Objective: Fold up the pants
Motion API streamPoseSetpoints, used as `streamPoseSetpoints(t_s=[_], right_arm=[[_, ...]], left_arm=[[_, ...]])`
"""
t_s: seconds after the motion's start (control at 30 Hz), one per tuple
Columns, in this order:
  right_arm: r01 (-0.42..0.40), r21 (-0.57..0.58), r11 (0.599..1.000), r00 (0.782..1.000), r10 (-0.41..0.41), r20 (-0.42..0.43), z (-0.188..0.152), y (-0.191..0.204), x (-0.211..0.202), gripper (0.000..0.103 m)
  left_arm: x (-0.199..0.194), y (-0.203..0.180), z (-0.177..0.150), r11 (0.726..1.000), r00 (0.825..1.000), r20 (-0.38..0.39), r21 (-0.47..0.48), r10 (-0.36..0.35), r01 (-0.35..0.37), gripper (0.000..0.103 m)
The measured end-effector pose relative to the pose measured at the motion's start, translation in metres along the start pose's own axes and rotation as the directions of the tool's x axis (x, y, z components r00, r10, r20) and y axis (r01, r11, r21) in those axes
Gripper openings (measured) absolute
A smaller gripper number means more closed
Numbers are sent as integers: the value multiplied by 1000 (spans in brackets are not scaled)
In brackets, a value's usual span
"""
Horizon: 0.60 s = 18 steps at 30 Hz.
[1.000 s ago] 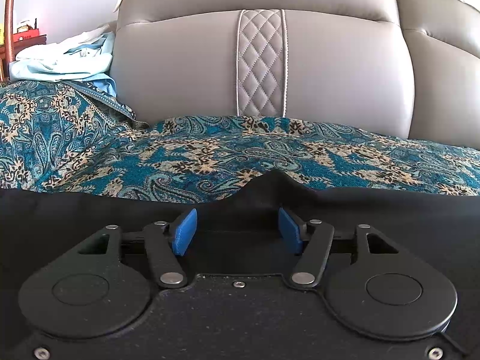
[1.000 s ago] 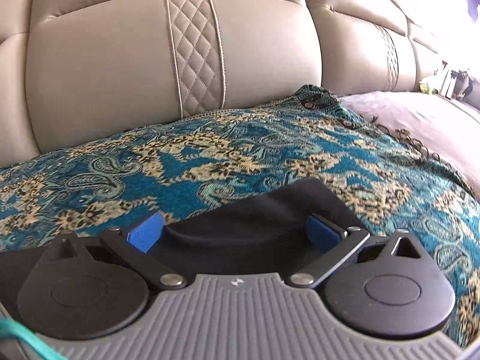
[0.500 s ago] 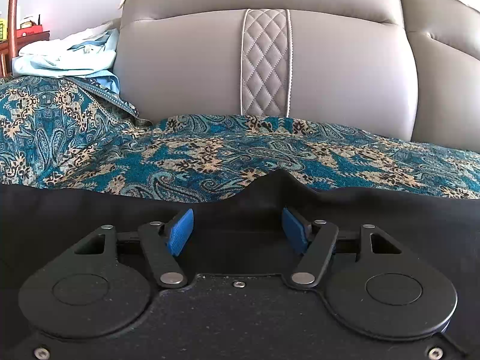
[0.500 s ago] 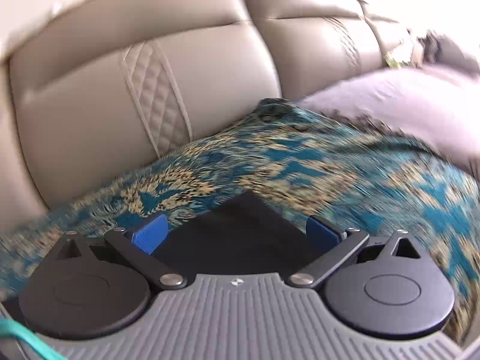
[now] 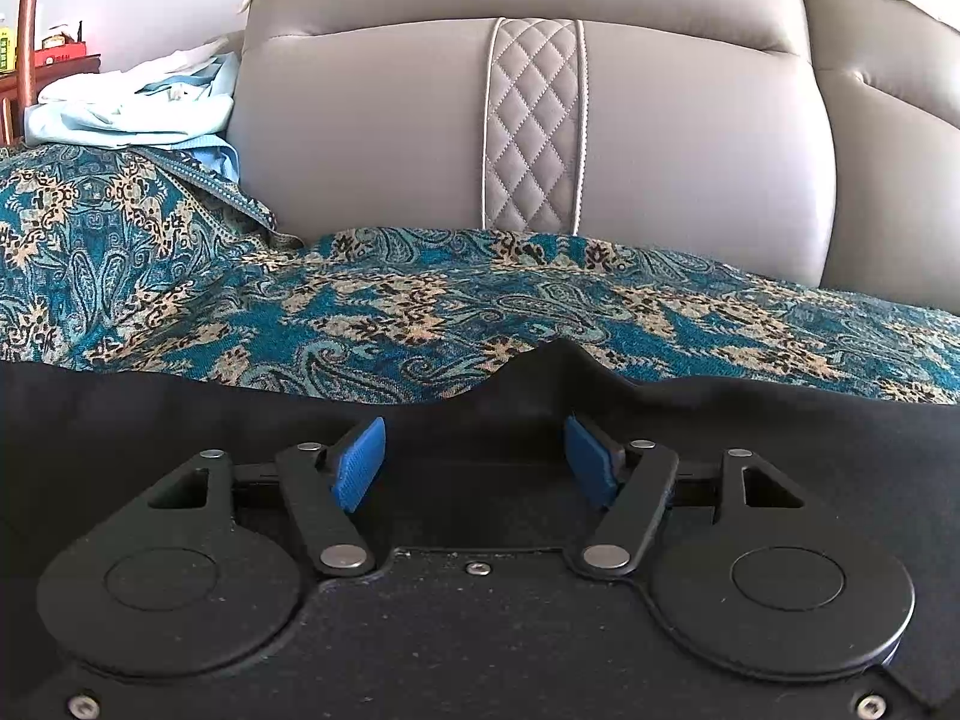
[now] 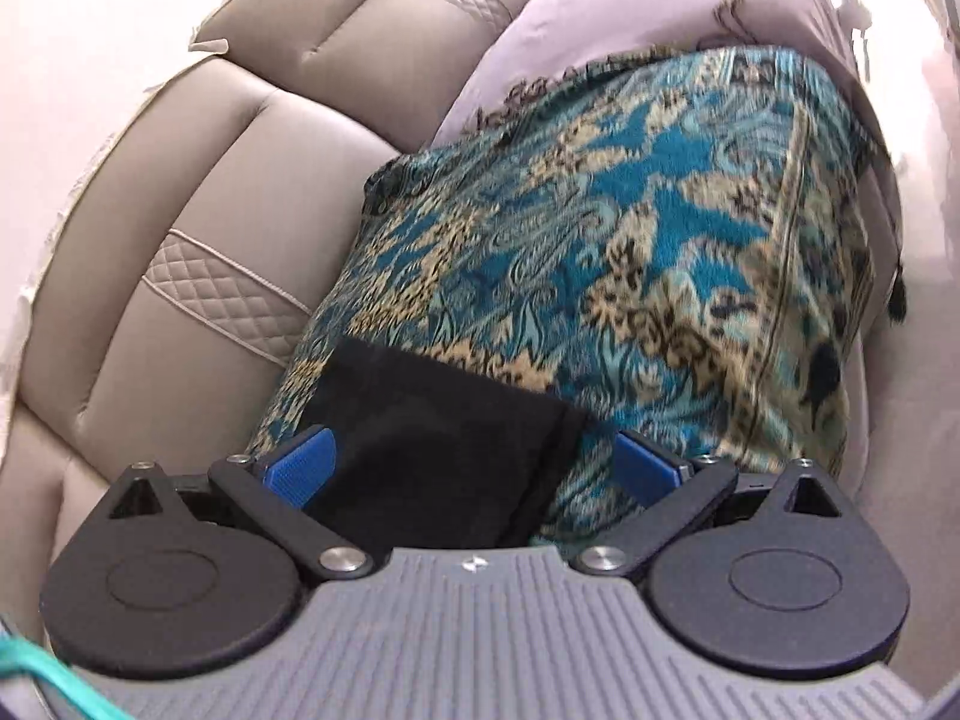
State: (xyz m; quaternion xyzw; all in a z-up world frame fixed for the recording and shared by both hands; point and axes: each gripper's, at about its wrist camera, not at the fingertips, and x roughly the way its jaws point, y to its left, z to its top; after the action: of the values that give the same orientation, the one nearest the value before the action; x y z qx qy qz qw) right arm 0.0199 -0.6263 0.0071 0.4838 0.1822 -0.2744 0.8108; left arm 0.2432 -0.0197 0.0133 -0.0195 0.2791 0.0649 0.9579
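A sofa covered by a teal paisley throw (image 5: 420, 312) is seen from both wrist cameras. Behind the throw, a taupe leather backrest (image 5: 372, 138) is shown, with a vertical quilted strip (image 5: 533, 126) stitched into it. At the far left of the left wrist view, a heap of pale blue and white cloth (image 5: 138, 108) is piled on the throw beside the backrest, and a wooden post (image 5: 29, 30) and a shelf with small items are seen against a white wall. In the right wrist view, the fringed edge of the throw is laid over a pale lilac cushion (image 6: 576, 6).

The black pants (image 5: 180, 438) are spread across the throw in the foreground. Their far edge is raised into a small peak just ahead of the left gripper (image 5: 474, 465), whose blue pads (image 5: 359, 465) are held apart over the dark fabric, nothing being pinched. The right gripper (image 6: 474, 468) is likewise held wide, and a corner of the pants (image 6: 438, 438) is seen lying between its pads without being clamped. The right view is tilted and slightly blurred.
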Motion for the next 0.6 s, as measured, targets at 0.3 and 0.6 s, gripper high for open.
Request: streamPoseSetpoints(t_s=[0.3,0.6], right_arm=[[-87,43,995,996,86,18,3,-5,13,103],[-69,-46,997,997,68,-28,-14,16,14,91]], left_arm=[[0,0,0,1000,1000,0,-3,3,-3,68],[0,1,0,1000,1000,0,-3,4,-4,68]])
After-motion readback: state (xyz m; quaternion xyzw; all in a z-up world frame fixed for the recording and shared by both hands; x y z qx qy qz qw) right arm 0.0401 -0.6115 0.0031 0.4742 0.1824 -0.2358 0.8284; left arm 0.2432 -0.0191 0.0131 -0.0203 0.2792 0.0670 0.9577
